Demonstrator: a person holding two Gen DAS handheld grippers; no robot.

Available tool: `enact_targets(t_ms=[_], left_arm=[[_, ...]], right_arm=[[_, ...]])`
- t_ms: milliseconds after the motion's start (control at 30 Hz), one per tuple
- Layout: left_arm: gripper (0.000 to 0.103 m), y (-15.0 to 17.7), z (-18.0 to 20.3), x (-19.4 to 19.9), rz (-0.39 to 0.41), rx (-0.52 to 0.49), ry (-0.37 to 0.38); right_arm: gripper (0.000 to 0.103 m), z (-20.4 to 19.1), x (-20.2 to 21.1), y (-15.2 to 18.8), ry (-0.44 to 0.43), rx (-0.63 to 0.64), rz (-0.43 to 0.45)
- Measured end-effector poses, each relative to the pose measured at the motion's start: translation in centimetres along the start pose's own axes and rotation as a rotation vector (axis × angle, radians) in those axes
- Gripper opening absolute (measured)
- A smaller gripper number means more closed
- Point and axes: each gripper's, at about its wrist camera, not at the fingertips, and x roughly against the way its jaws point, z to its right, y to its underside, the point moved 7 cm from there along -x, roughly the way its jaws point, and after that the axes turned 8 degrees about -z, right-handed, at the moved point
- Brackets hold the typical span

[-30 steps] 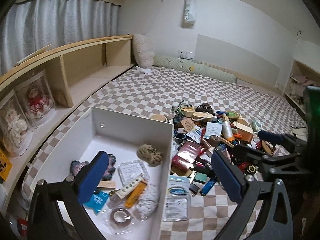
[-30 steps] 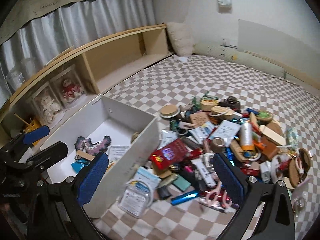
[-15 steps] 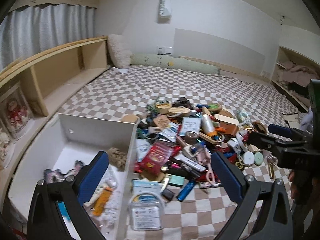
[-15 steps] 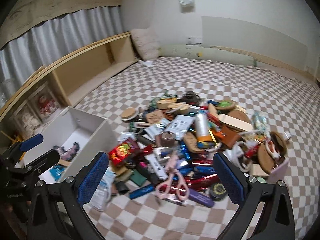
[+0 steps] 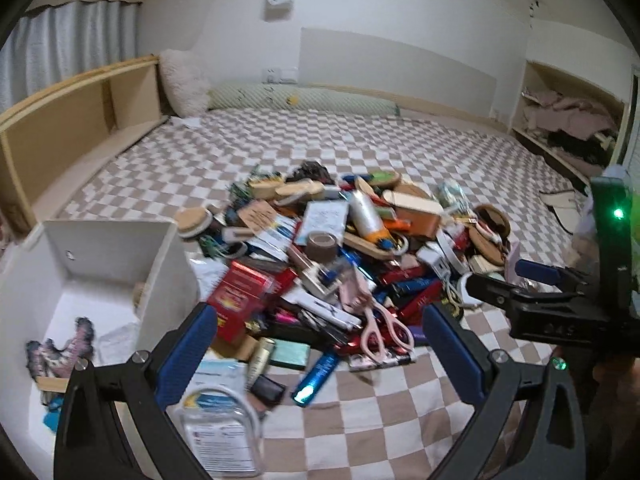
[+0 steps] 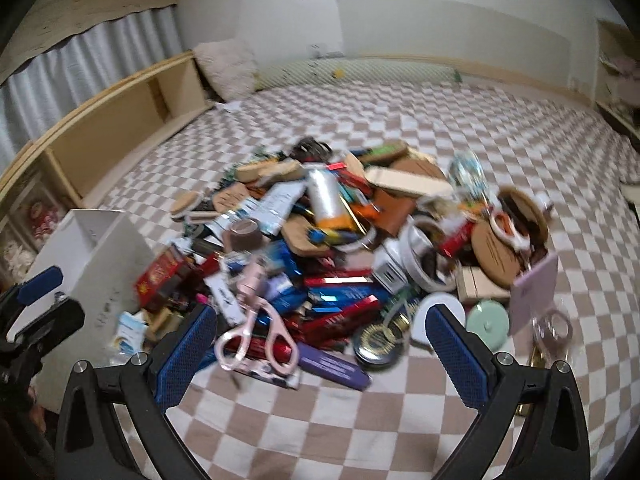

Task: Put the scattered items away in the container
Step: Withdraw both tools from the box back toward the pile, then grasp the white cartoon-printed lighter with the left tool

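A heap of small items (image 5: pixel 352 256) lies on the checkered bed: a red box (image 5: pixel 236 300), a brown tape roll (image 5: pixel 322 245), pink scissors (image 5: pixel 382 328). The heap also shows in the right wrist view (image 6: pixel 352 248), with the pink scissors (image 6: pixel 256 332) at its near edge. A white open box (image 5: pixel 104 280) stands left of the heap and holds a few things; it shows at the left in the right wrist view (image 6: pixel 100 264). My left gripper (image 5: pixel 320 352) is open and empty above the heap's near edge. My right gripper (image 6: pixel 320 356) is open and empty above the scissors.
A wooden shelf (image 5: pixel 76 120) runs along the left side of the bed. A pillow (image 5: pixel 184 80) and a long bolster (image 5: pixel 304 100) lie at the far wall. An alcove with clothes (image 5: pixel 568 120) is at the right. Bare checkered sheet (image 6: pixel 320 432) lies in front of the heap.
Both grippers have swung right, from over the white box toward the heap. The box has slid to the left edge of both views. Both stay open.
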Motion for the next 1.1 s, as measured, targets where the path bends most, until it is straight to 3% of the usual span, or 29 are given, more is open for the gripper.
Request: enact_targets(t_ms=[200,600,833,900,1100], left_arm=[[0.101,2.0,2.2,-3.2,-0.062,-0.007,0.022],[0.101,4.7,2.9,-7.3,-0.139,0.001,0.012],[0.098,6.7,3.1,-9.1,-0.197,0.005,0.01],[0.091,7.1,3.7,-9.5,-0.212,0.001,0.022],[0.091,7.9,6.5,-10.5,-0.236,-0.008,0.057]], right_arm=[[0.103,2.8,-2.4,1.8,0.03,-0.059,-0.067],[0.103,9.2,-3.4,4.3,0.181,-0.144,-0.112],[0.103,11.2,-3.1,5.4,0.192,-0.214,-0.123],[0.103,11.5,-3.0,5.6,0.189,-0.23,-0.123],[0.103,11.5,-3.3,5.8,0.178,-0.241,-0.134]])
